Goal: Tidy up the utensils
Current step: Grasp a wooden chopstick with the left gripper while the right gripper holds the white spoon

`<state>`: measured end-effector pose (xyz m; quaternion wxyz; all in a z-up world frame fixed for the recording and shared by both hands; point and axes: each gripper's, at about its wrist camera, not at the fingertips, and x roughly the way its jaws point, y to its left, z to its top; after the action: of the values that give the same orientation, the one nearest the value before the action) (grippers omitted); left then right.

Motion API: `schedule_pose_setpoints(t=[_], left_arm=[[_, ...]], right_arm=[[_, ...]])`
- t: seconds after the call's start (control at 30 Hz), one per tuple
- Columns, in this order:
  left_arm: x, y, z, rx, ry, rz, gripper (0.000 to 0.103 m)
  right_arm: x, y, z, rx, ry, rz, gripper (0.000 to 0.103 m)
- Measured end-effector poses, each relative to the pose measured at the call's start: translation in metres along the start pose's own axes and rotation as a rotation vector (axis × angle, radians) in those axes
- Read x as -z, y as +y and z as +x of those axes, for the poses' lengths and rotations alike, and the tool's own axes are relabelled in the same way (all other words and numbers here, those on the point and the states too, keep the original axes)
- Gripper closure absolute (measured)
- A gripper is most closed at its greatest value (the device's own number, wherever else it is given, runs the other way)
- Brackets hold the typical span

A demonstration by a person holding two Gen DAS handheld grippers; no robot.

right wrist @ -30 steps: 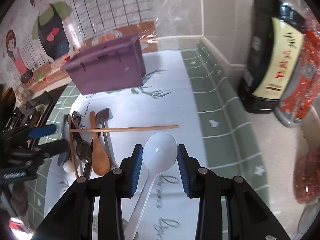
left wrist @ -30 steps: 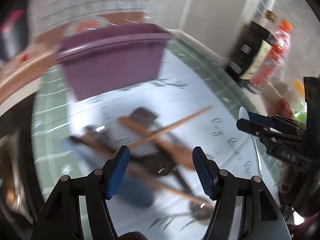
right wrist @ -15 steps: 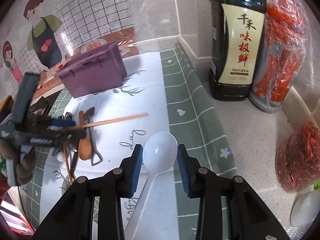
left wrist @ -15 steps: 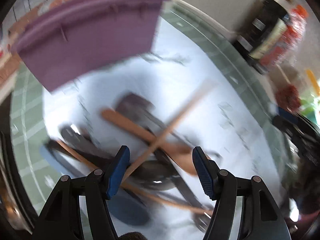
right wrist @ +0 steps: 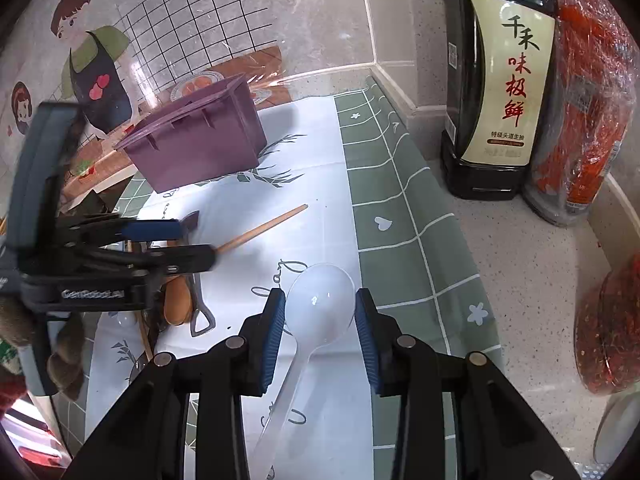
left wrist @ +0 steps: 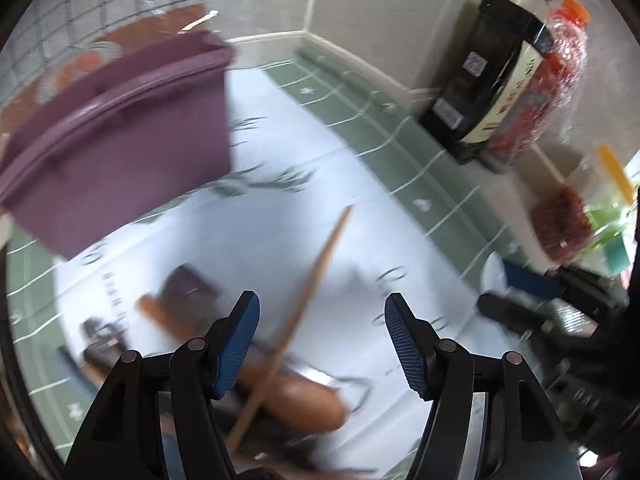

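My right gripper (right wrist: 320,316) is shut on a white plastic spoon (right wrist: 320,300), held above the white mat. My left gripper (left wrist: 320,340) is open and empty, hovering over a pile of utensils: a wooden chopstick (left wrist: 304,300), a wooden spoon (left wrist: 296,396) and dark metal pieces, all blurred. In the right wrist view the left gripper (right wrist: 196,244) sits over that pile, with the chopstick (right wrist: 268,226) sticking out to the right. A purple bin (left wrist: 116,148) stands at the back of the mat; it also shows in the right wrist view (right wrist: 200,148).
A dark soy sauce bottle (right wrist: 496,92) and a red-filled bottle (right wrist: 580,120) stand against the right wall. A jar of red chili (right wrist: 608,324) sits at the right edge. The mat's green checked border (right wrist: 400,200) runs beside them.
My left gripper has swung right and lifted its view away from the utensil pile, staying open. My right gripper still holds the white spoon and has barely moved.
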<state>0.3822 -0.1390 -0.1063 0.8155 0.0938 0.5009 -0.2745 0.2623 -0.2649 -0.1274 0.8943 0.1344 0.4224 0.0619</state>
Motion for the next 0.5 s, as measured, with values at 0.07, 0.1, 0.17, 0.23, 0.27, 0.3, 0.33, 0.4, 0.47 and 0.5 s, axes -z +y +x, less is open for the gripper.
schedule_pose_setpoints(t=[0.07, 0.1, 0.17, 0.23, 0.27, 0.3, 0.33, 0.4, 0.47, 0.5], left_arm=[[-0.004, -0.009, 0.001, 0.002, -0.041, 0.011, 0.037], [-0.006, -0.011, 0.000, -0.004, -0.064, 0.028, 0.037], [-0.010, -0.015, 0.005, -0.032, -0.071, 0.049, 0.037], [-0.016, -0.014, 0.015, -0.032, -0.023, 0.035, 0.037], [-0.019, -0.013, 0.022, -0.023, 0.012, 0.029, 0.037], [-0.022, -0.014, 0.028, -0.031, 0.046, 0.034, 0.037], [-0.024, -0.015, 0.033, -0.052, 0.070, 0.049, 0.038], [-0.026, -0.017, 0.038, -0.063, 0.102, 0.085, 0.039], [-0.030, -0.017, 0.041, -0.062, 0.139, 0.113, 0.044], [-0.033, -0.015, 0.043, -0.083, 0.164, 0.117, 0.059]], right_arm=[[0.001, -0.001, -0.001, 0.001, 0.000, 0.005, 0.069], [0.001, -0.003, -0.001, 0.002, 0.000, 0.008, 0.069], [0.002, -0.005, -0.001, 0.003, 0.000, 0.014, 0.069], [0.004, -0.007, 0.000, 0.006, 0.003, 0.020, 0.069], [0.005, -0.009, 0.000, 0.009, 0.006, 0.024, 0.069], [0.006, -0.010, 0.001, 0.012, 0.009, 0.029, 0.069], [0.006, -0.012, 0.002, 0.014, 0.011, 0.035, 0.069], [0.008, -0.016, 0.001, 0.018, 0.012, 0.049, 0.069], [0.009, -0.019, -0.001, 0.024, 0.007, 0.057, 0.069], [0.010, -0.020, -0.003, 0.025, 0.004, 0.062, 0.069]])
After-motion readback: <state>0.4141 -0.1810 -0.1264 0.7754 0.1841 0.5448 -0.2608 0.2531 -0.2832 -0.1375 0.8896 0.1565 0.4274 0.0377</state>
